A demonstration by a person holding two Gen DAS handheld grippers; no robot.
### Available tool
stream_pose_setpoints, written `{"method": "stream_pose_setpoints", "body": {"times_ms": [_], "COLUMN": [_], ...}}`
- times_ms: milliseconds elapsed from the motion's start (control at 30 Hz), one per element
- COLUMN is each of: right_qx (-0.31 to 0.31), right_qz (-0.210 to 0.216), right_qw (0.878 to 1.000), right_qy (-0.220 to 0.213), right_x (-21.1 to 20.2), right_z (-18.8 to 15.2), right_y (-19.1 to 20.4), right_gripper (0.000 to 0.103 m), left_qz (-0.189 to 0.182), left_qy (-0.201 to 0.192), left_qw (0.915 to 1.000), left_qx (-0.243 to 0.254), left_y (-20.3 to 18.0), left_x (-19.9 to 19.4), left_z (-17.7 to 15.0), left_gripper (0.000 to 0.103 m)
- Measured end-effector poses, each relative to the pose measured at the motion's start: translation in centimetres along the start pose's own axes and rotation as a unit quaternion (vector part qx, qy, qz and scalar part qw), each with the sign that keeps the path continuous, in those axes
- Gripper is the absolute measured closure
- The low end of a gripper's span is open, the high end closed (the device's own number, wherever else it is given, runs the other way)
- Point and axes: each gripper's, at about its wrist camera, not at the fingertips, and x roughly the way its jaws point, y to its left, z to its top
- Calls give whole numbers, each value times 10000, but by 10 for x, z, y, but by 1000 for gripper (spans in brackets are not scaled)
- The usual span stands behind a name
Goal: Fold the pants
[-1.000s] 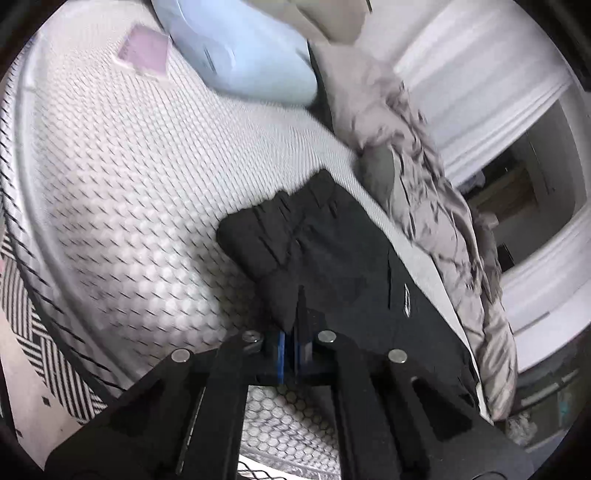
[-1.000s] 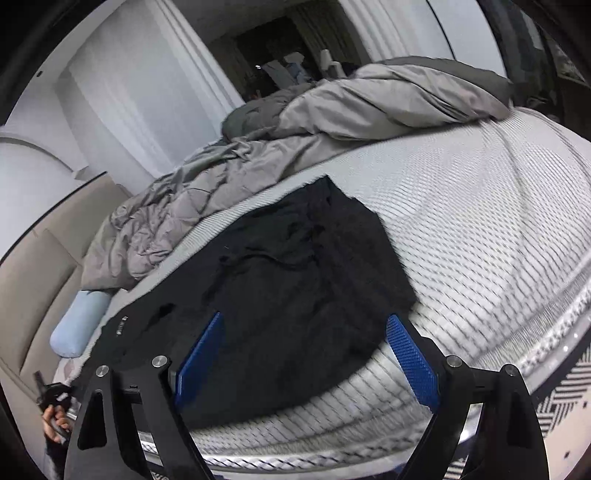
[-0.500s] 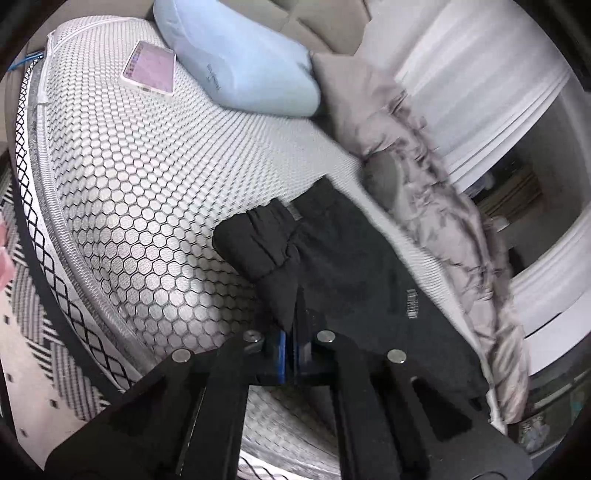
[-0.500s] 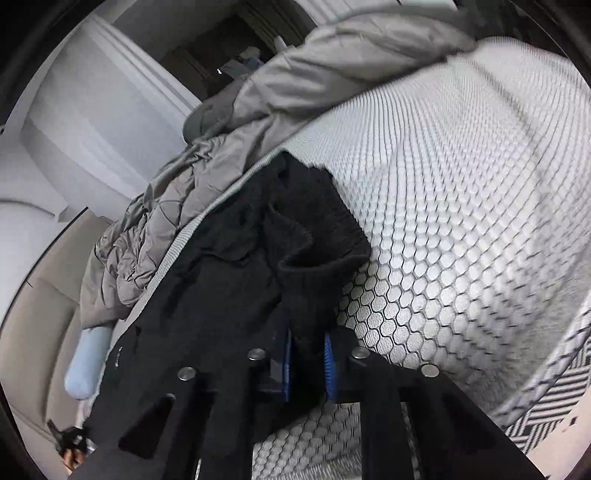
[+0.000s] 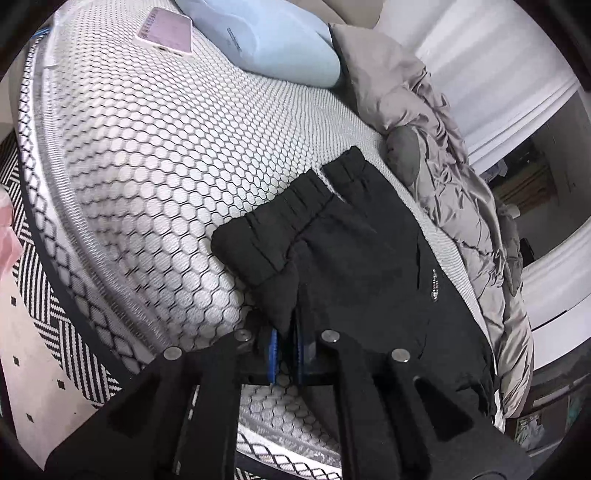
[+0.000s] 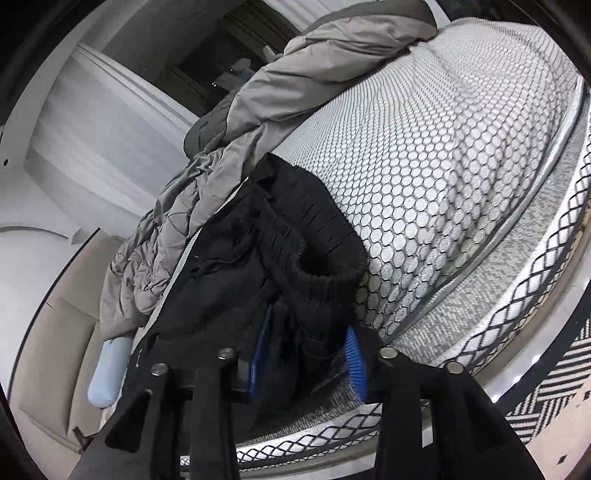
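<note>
Left wrist view: pants (image 5: 354, 258) lie black on the honeycomb-patterned mattress (image 5: 155, 155), near its front edge, cuffs pointing away from me.
Left gripper: my left gripper (image 5: 286, 350) is clenched on a fold of the pants; only thin slivers of the blue pads (image 5: 273, 350) show beside the cloth.
Hidden here: the far end of the pants runs behind my own frame at lower right.
Only here: a phone (image 5: 166, 31) and pale blue pillow (image 5: 266, 33) at the head, grey duvet (image 5: 454, 177) alongside the pants.
Right wrist view: pants (image 6: 236, 280) bunch up at the mattress (image 6: 443, 147) edge.
Right gripper: my right gripper (image 6: 308, 363) has its blue pads (image 6: 356, 363) apart, with bunched cloth between them; I cannot tell whether they grip it.
Only here: a ribbed cuff standing open, and the mattress side wall.
Hard to make out: black folds merge together.
</note>
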Motion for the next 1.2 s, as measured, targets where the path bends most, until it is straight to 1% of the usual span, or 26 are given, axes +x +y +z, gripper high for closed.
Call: {"method": "stream_pose_setpoints", "body": {"times_ms": [67,100,133,167,200,333,433,533,633,700,733,800,833,867,900,933,967,1000,1033,1067,1100,1133,1167,1200], "right_qx": [66,93,53,-25,-76,-261,-384,-607,-713,-844,-889,-919,-942,-924,-973,-1143,-1330,-1386,-1255,-1142,-1128,-1190,-1297,-1368], "right_qz": [69,40,-63,-141,-130,-116,-39,23,37,-66,-152,-456,-595,-860,-1109,-1409,-1676,-1812,-1882,-1697,-1528,-1314,-1222,-1221], "right_qw": [9999,9999,9999,9998,9997,9989,9980,9954,9932,9910,9901,9887,9879,9865,9844,9803,9754,9726,9731,9778,9807,9831,9826,9815], "right_qy": [32,7,-70,-117,-217,-377,-492,-743,-919,-1038,-1079,-1094,-1081,-1044,-962,-777,-526,-447,-430,-454,-452,-450,-532,-551], "right_x": [9,12,13,12,7,-11,-20,-18,-4,16,30,73,88,118,144,172,200,212,217,214,212,206,197,190], "right_z": [2,2,2,1,0,1,13,44,80,109,124,159,170,188,203,215,225,228,229,226,222,215,203,193], "right_y": [0,0,2,5,8,19,32,67,100,125,137,165,174,186,195,204,211,214,211,211,211,212,214,214], "right_gripper": [67,73,88,89,90,91,91,92,92,92,92,92,91,81,71,57,56,56,54,49,34,26,24,22], "left_qz": [-2,28,5,-46,-97,-193,-334,-434,-462,-368,-277,-46,19,145,420,806,1106,1149,1076,1043,1091,1107,977,852], "left_qy": [3,-64,-175,-264,-370,-508,-587,-662,-636,-600,-590,-438,-324,-194,-76,-33,-71,-148,-188,-203,-202,-237,-265,-290], "left_qw": [10000,10000,9998,9995,9989,9977,9962,9948,9951,9957,9958,9959,9960,9956,9947,9925,9900,9896,9899,9894,9877,9870,9882,9894], "left_qx": [7,68,127,181,253,415,543,638,604,594,648,787,835,900,935,916,870,854,907,991,1099,1141,1148,1135], "left_y": [-1,-3,-5,-6,-8,-20,-47,-83,-127,-160,-173,-204,-214,-222,-230,-234,-232,-231,-230,-230,-229,-226,-222,-216], "left_x": [7,5,0,-6,-15,-32,-37,-38,-14,13,25,66,86,106,129,147,157,160,160,159,156,149,140,133], "left_z": [2,1,0,0,-1,6,30,65,108,140,152,178,188,197,206,211,213,214,214,214,211,208,201,191], "left_gripper": [101,102,103,103,103,103,103,103,103,103,103,103,100,88,77,52,44,44,41,38,38,38,38,38]}}
